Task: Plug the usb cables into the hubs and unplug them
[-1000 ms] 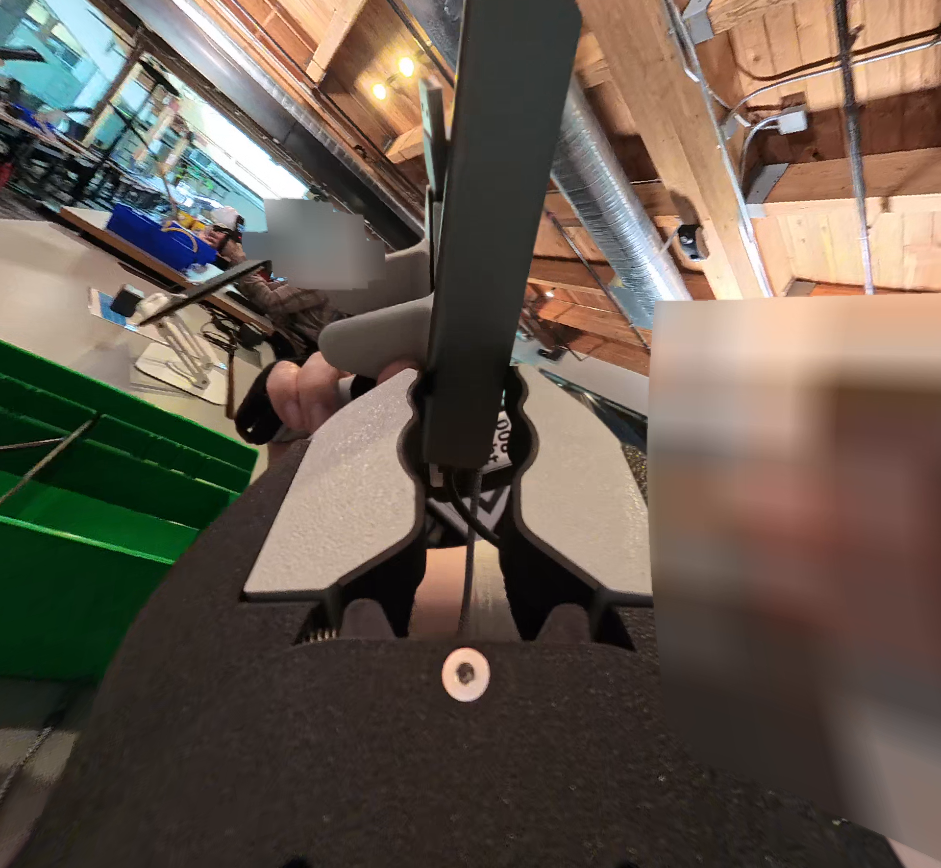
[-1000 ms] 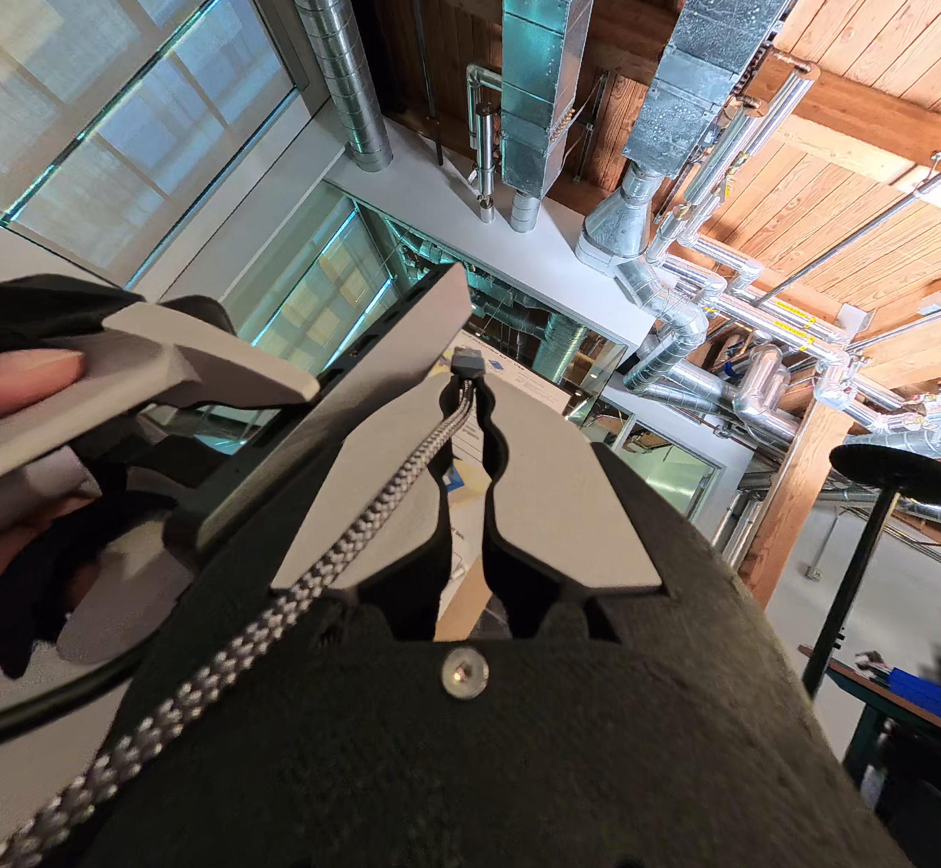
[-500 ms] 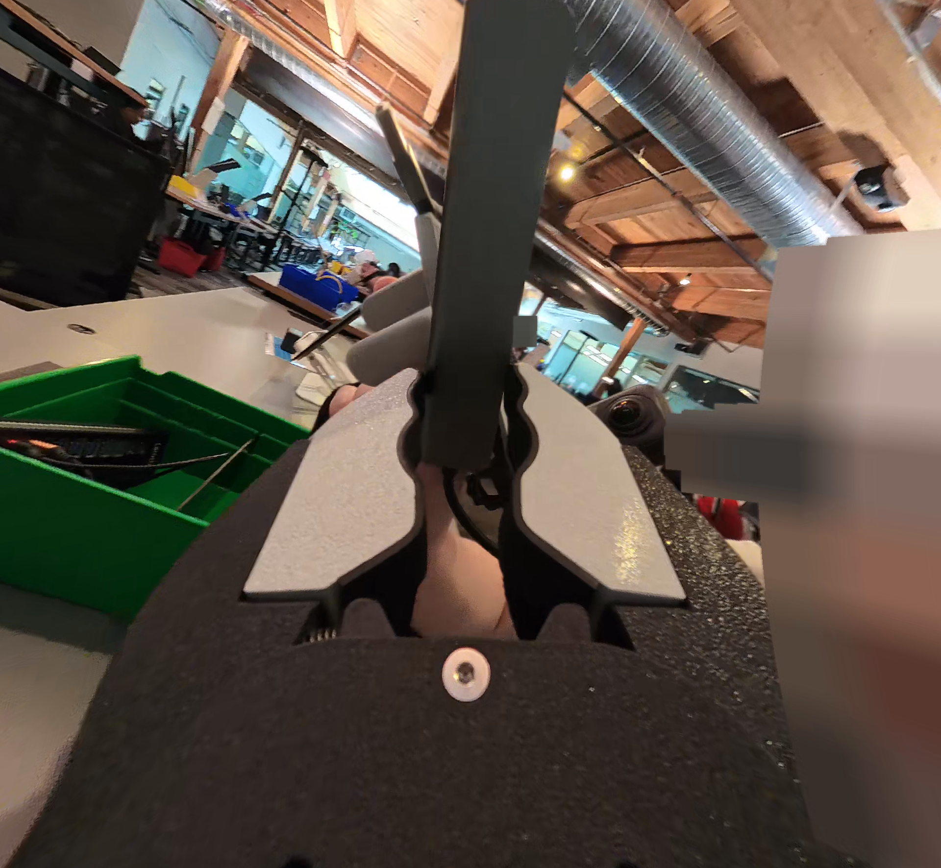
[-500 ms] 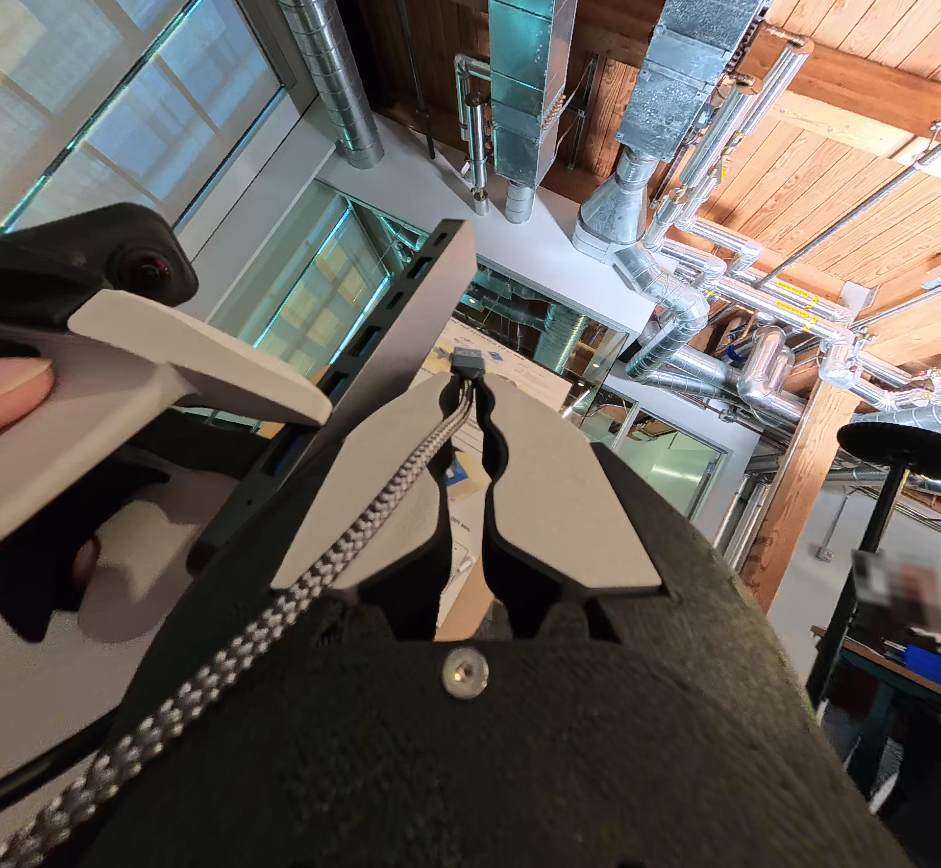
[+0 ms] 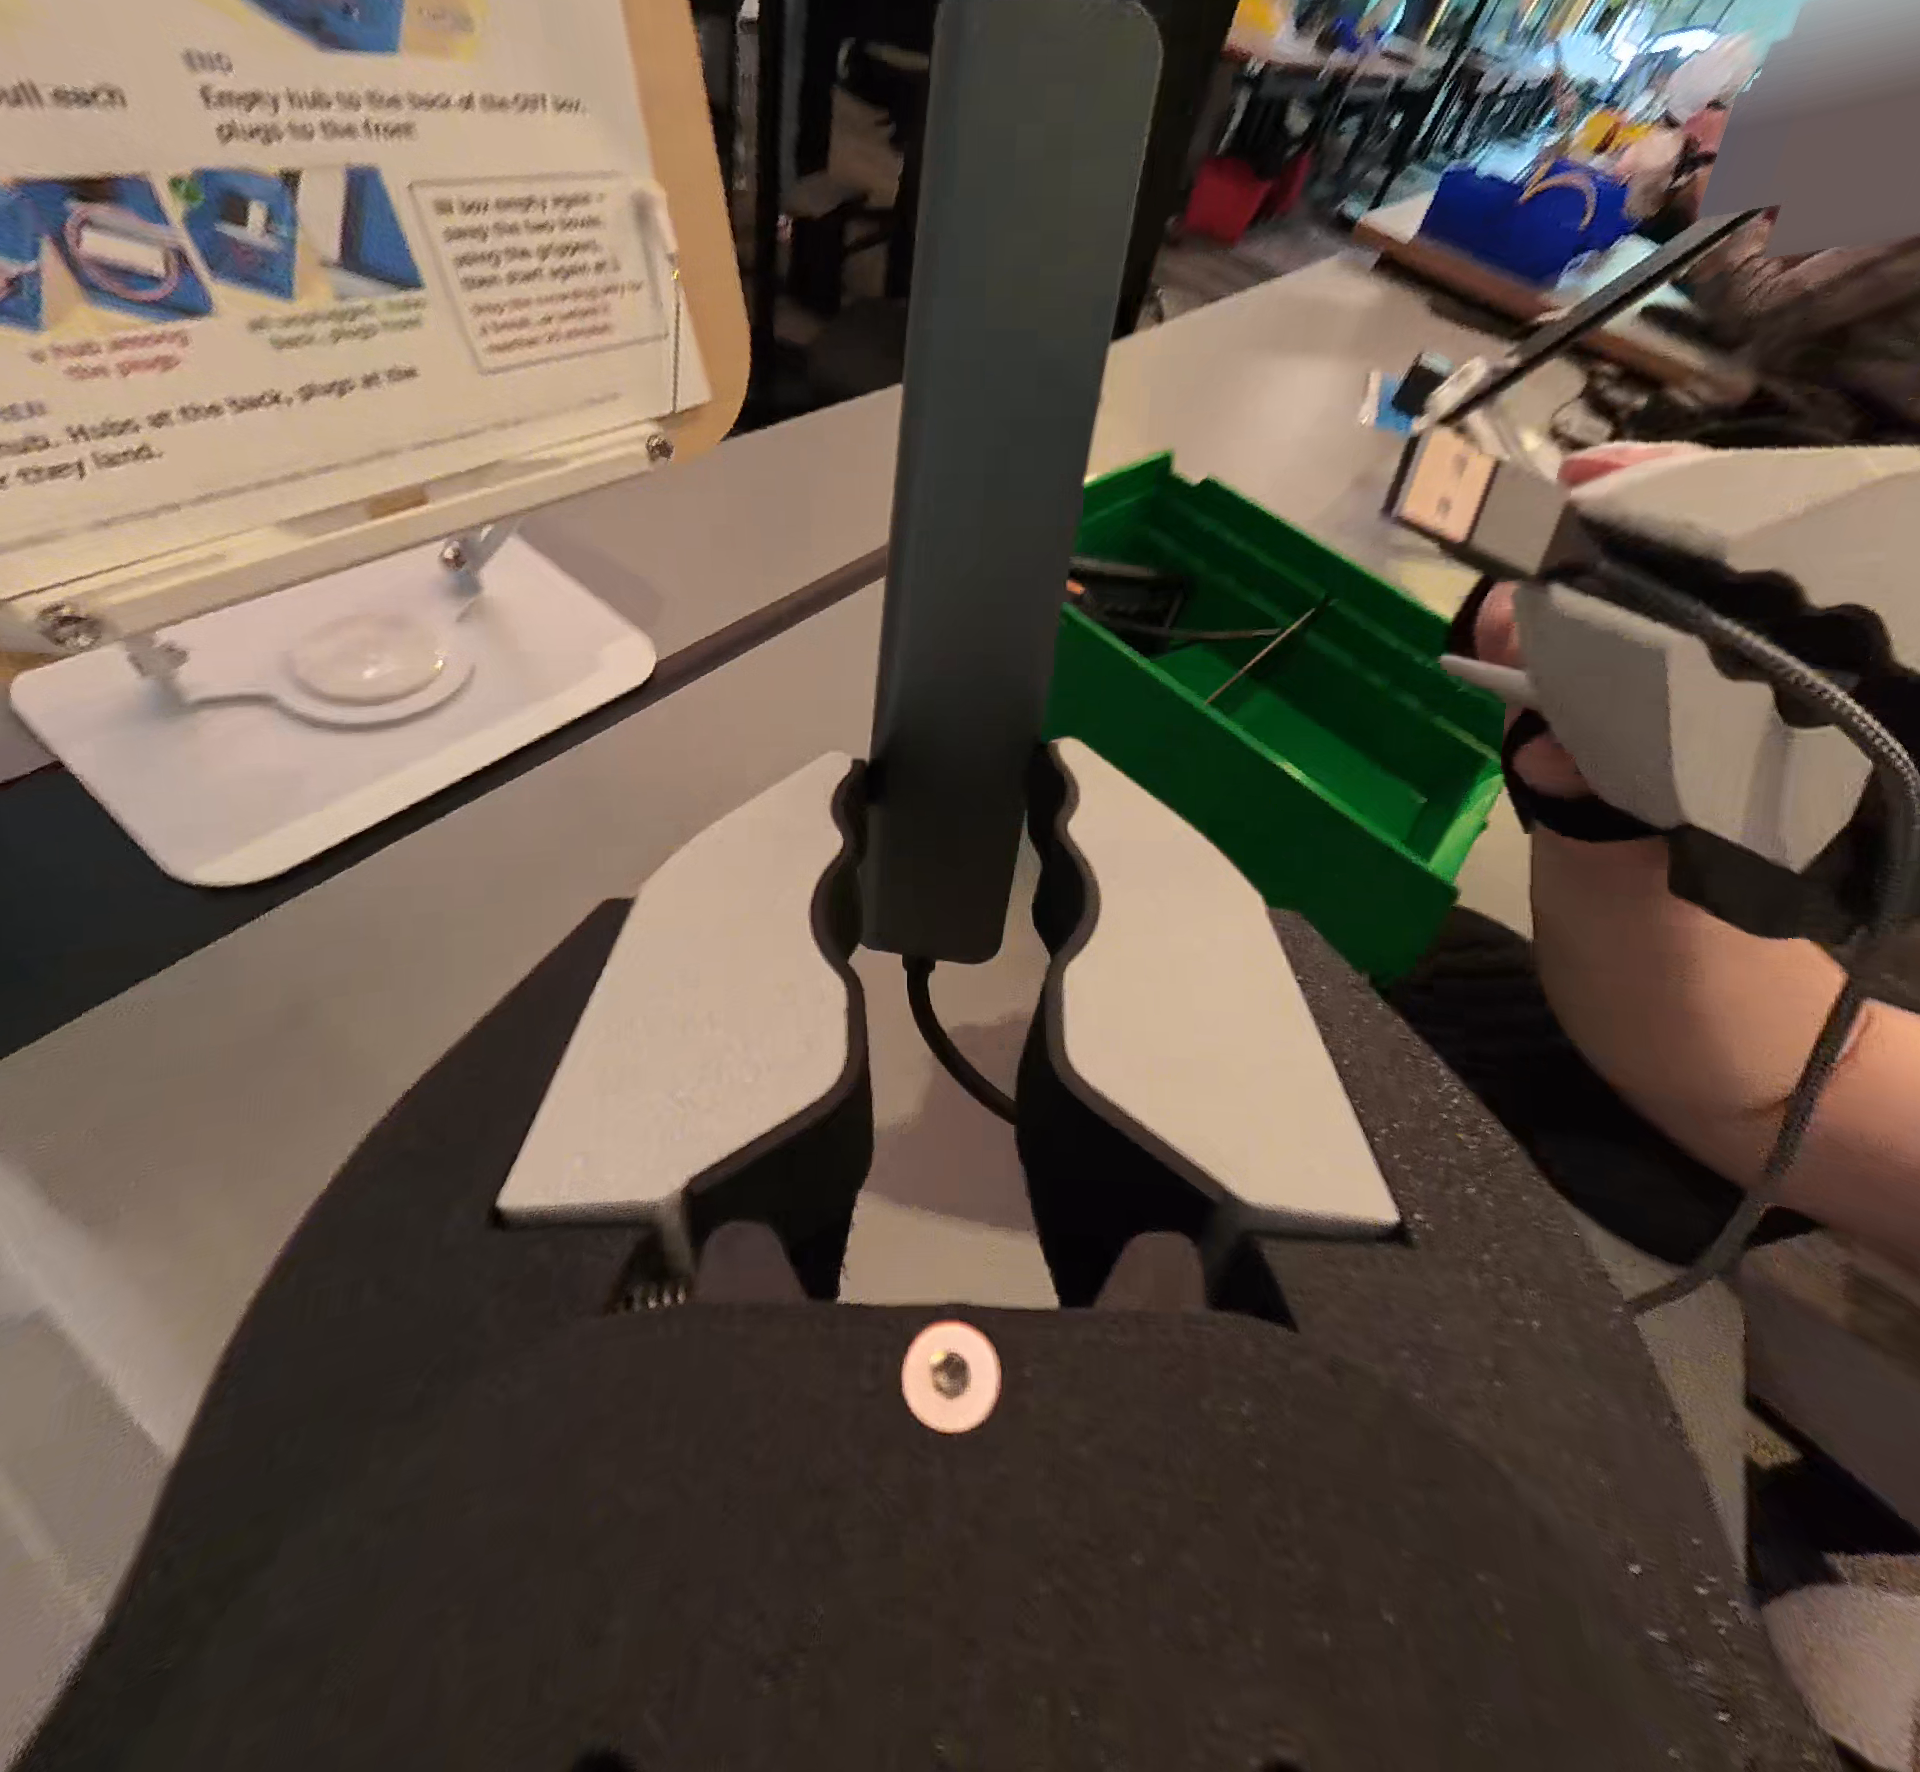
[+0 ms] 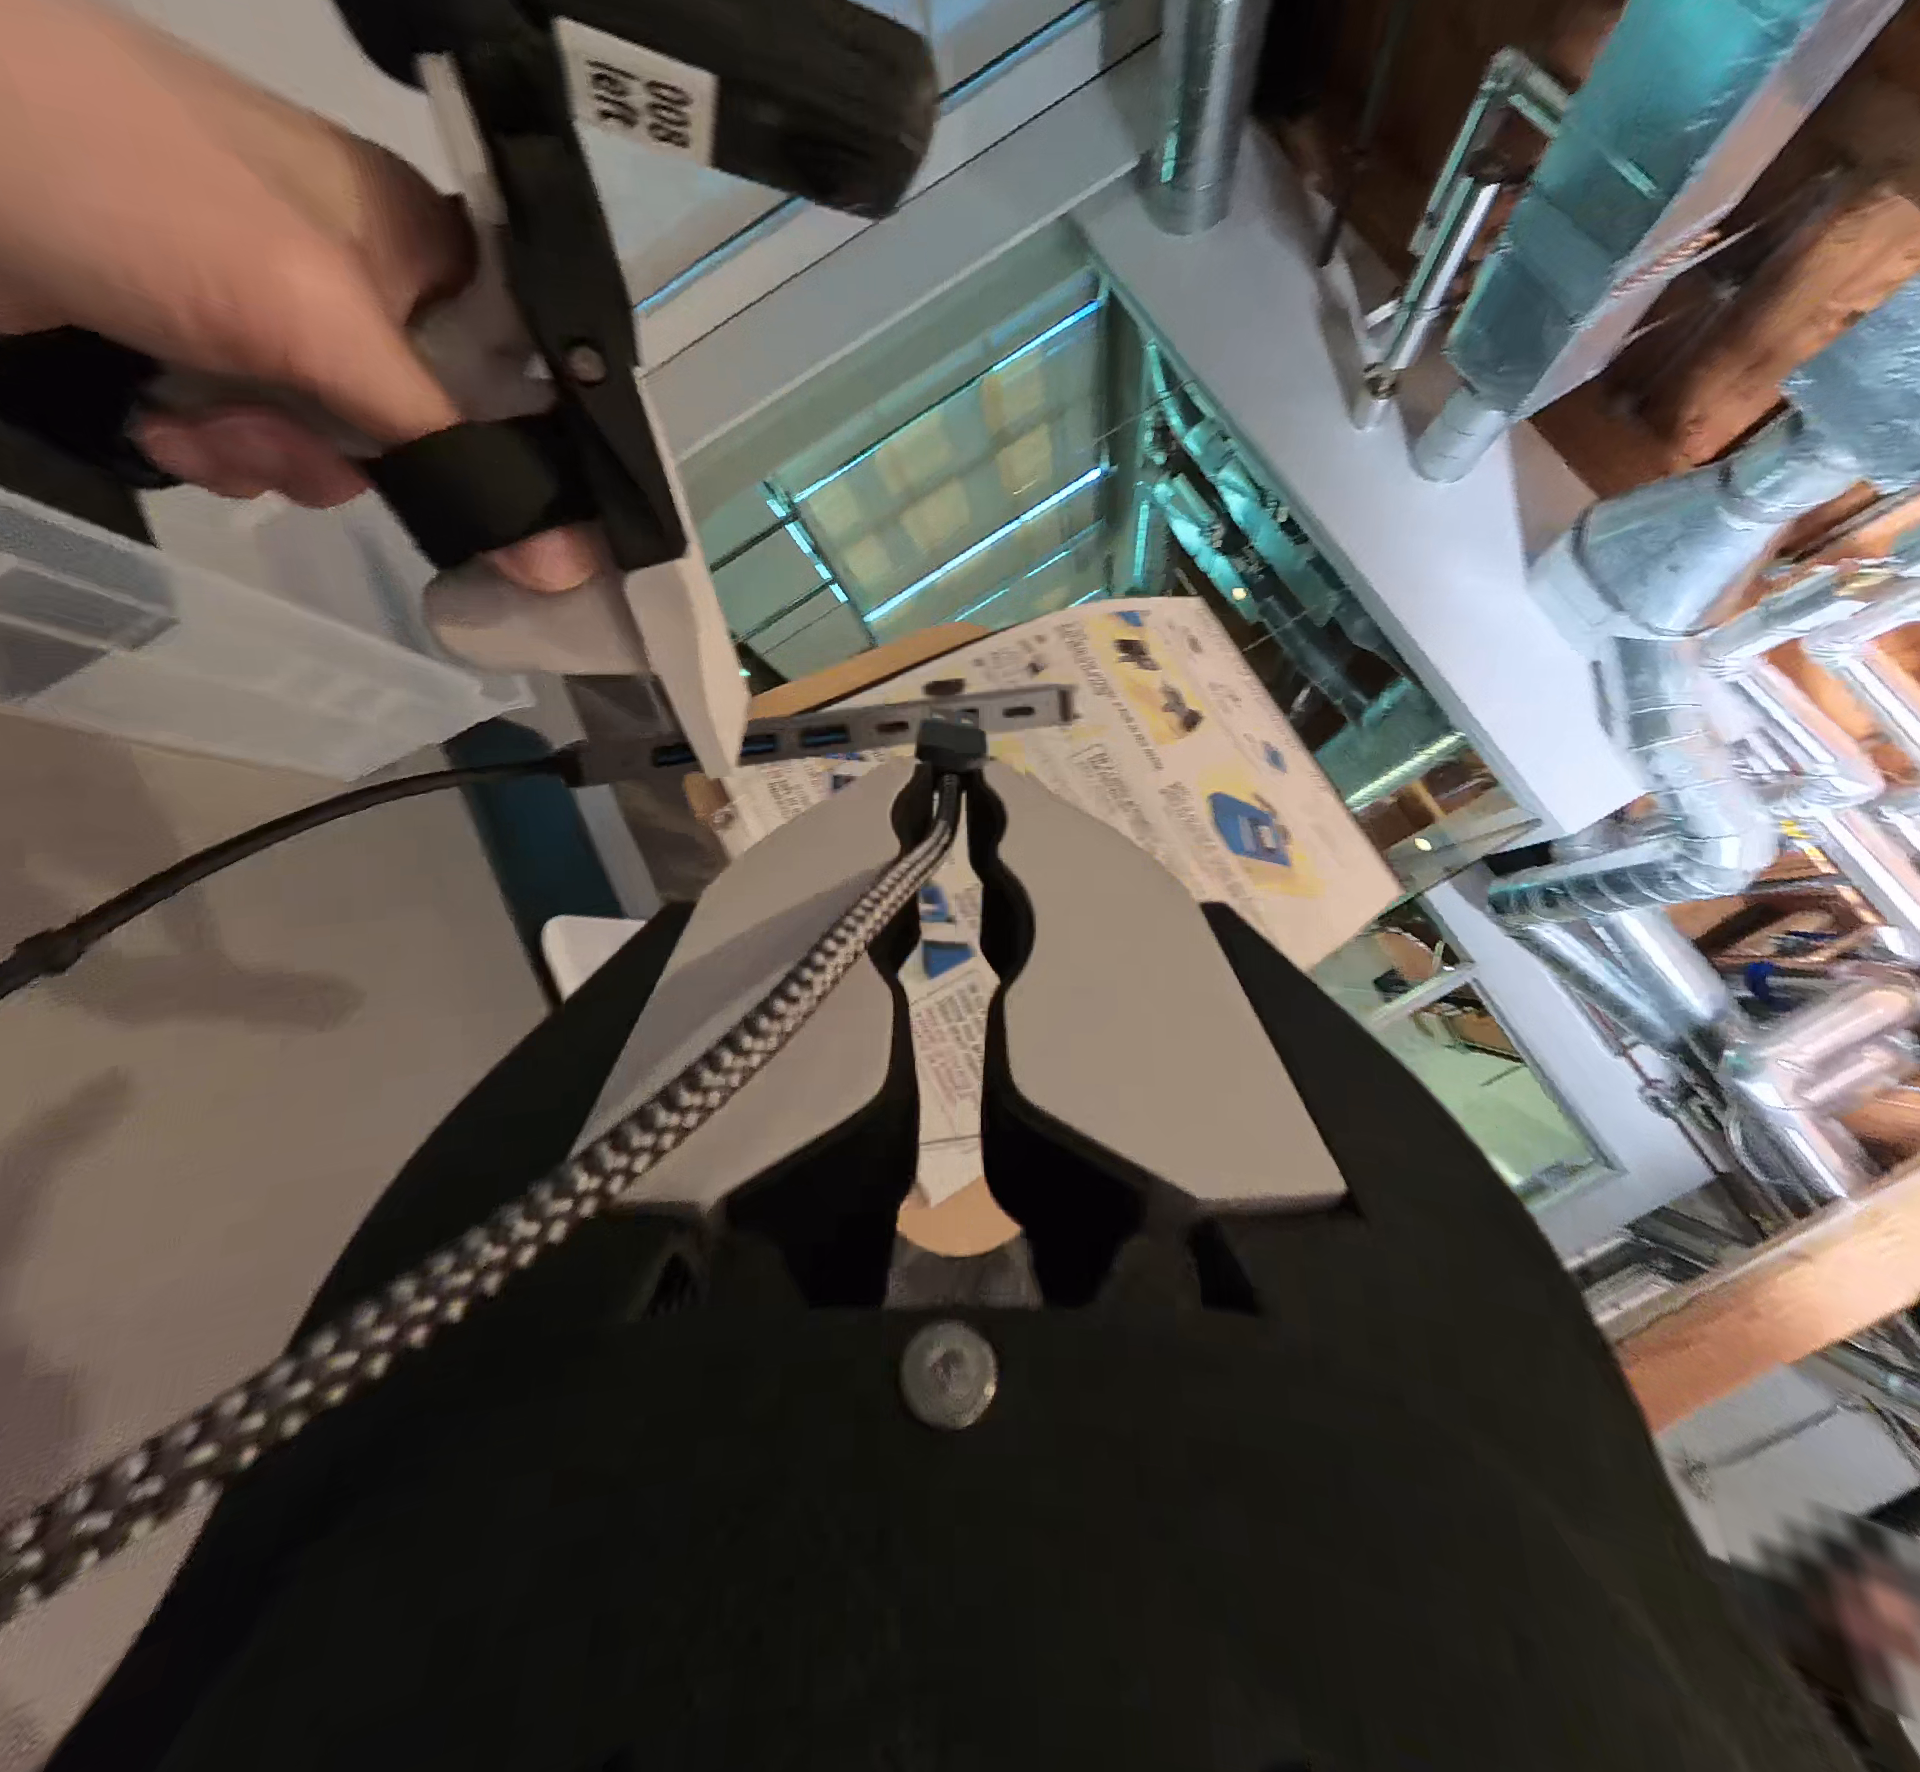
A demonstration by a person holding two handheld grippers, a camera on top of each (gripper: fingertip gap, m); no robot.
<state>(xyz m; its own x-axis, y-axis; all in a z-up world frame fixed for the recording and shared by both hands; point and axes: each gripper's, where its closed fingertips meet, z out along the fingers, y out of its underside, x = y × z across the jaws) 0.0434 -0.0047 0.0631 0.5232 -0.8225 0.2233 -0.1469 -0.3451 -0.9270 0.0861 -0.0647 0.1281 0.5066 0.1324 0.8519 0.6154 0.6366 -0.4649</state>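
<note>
Our left gripper (image 5: 951,875) squeezes the bottom end of the grey hub (image 5: 1013,434), which stands straight up between its fingers. A thin black cord (image 5: 951,1047) hangs from the hub's bottom. Our right gripper (image 6: 945,792) pinches the braided cable (image 6: 748,974) just behind its plug (image 6: 951,740). The plug tip sits right at the row of ports on the hub's edge (image 6: 831,735); we cannot tell if it is in. Behind the hub is a green bin (image 5: 1299,735) on the table (image 5: 260,1047), and a picture sheet on a stand (image 5: 343,195) is to the left.

Left gripper (image 5: 948,875) with pale grey wavy-edged fingers (image 5: 698,984), rough black body, one silver screw (image 5: 950,1378), black hand strap (image 5: 1756,875)
</note>
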